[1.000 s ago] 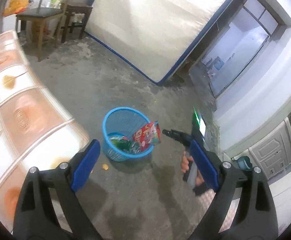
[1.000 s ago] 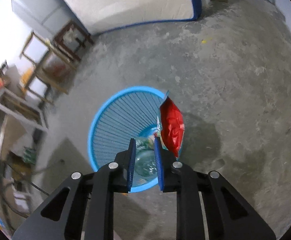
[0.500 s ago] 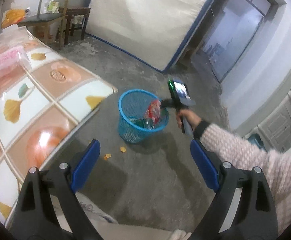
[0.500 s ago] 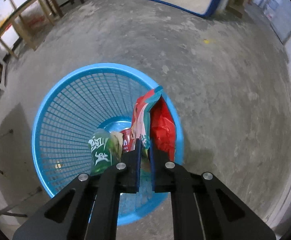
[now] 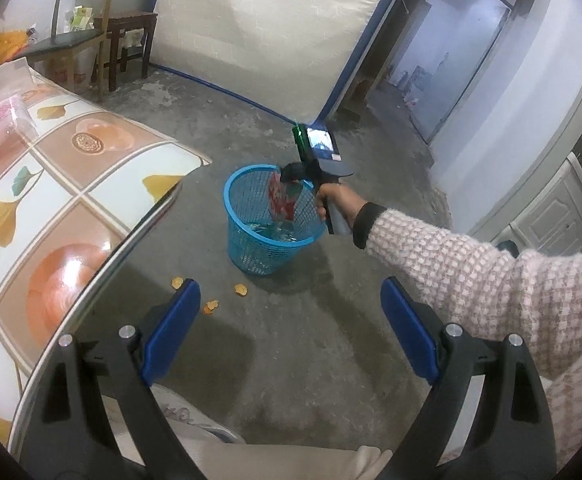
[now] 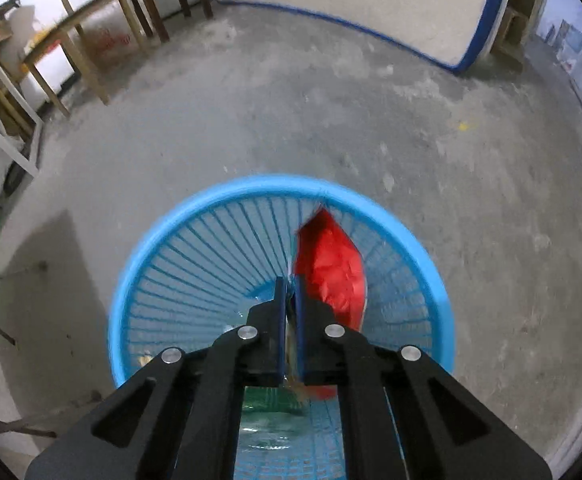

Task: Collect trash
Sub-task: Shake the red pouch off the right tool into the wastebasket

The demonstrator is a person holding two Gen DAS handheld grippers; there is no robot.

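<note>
A blue mesh basket (image 5: 251, 250) stands on the concrete floor, with a green bottle (image 6: 275, 400) and other trash at its bottom. My right gripper (image 6: 289, 280) points steeply down over the basket's mouth (image 6: 251, 188). Its jaws are closing to a narrow slit, and the pads pinch the edge of a red snack bag (image 6: 333, 264). The left wrist view shows that bag (image 5: 281, 200) hanging inside the rim from the right gripper (image 5: 285, 176). My left gripper (image 5: 291, 292) stands wide open and empty, above the floor and short of the basket.
Orange peel scraps (image 5: 241, 290) lie on the floor in front of the basket. A table with a flowered cloth (image 5: 71, 208) fills the left. A person's knitted sleeve (image 5: 471, 280) crosses on the right. A mattress (image 5: 259, 32) and a chair (image 5: 71, 40) stand at the back.
The right gripper's jaws closed on the red snack bag and carried it from the basket's rim to over its inside. The left view drew back, bringing more of the table in.
</note>
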